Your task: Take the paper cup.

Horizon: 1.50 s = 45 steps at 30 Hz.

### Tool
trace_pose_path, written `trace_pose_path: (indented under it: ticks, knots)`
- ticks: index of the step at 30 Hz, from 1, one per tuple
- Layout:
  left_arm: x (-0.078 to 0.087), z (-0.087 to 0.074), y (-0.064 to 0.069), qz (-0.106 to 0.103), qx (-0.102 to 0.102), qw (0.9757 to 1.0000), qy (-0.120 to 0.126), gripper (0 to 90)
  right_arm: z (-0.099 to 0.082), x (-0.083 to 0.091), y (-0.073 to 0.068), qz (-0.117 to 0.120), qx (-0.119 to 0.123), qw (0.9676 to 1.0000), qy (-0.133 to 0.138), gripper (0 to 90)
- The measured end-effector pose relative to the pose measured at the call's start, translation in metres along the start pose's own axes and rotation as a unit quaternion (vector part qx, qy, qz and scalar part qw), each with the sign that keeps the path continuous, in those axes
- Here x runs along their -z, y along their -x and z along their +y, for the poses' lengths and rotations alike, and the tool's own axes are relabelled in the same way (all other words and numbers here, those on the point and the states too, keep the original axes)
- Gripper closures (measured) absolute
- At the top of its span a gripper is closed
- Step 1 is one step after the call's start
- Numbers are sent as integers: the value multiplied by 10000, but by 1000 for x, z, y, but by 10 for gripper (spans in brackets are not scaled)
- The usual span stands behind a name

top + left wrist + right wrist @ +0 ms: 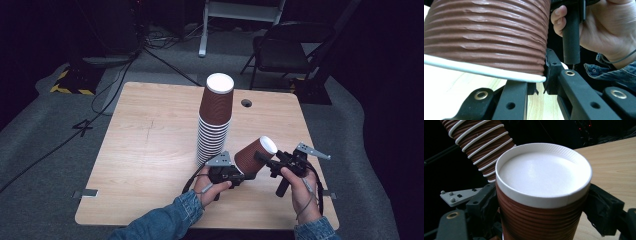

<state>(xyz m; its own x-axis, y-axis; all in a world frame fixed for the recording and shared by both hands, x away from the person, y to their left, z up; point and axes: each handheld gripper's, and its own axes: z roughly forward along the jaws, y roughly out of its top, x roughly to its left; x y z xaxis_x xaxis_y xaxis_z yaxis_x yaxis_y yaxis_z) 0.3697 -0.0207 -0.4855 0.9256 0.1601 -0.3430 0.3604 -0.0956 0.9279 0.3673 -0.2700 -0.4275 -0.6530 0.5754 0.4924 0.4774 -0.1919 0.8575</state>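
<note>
One empty brown cup [254,154], gripper-clamped

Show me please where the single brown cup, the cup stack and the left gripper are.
single brown cup [251,156], high view, ribbed side wall
cup stack [214,127], high view, middle rims
left gripper [243,176], high view, between its fingertips

- One loose brown paper cup [255,155]
- One tall stack of brown cups [214,120]
- Two tongs: left [243,176], right [261,156]
- One wooden tabletop [145,150]
- One chair [280,47]
</note>
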Motion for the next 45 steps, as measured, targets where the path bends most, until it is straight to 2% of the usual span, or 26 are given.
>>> trace_pose_path:
  ticks: [14,26,34,39,44,45]
  knots:
    - [6,5,3,-23,-134,9999,-35,835,2,1,0,146,-98,9998,46,196]
    - [11,9,7,-49,-351,9992,-188,843,6,5,0,258,-122,9995,160,192]
    - [16,12,10,-57,-475,9984,-293,847,10,6,-2,280,-69,9994,199,157]
    - [21,15,12,-36,-562,9977,-387,847,13,6,-5,301,123,9993,159,155]
    - [24,17,14,10,-609,9970,-475,847,22,11,-8,236,201,9991,274,160]
    - [24,19,15,44,-682,9959,-601,847,23,13,-8,237,235,9990,303,160]
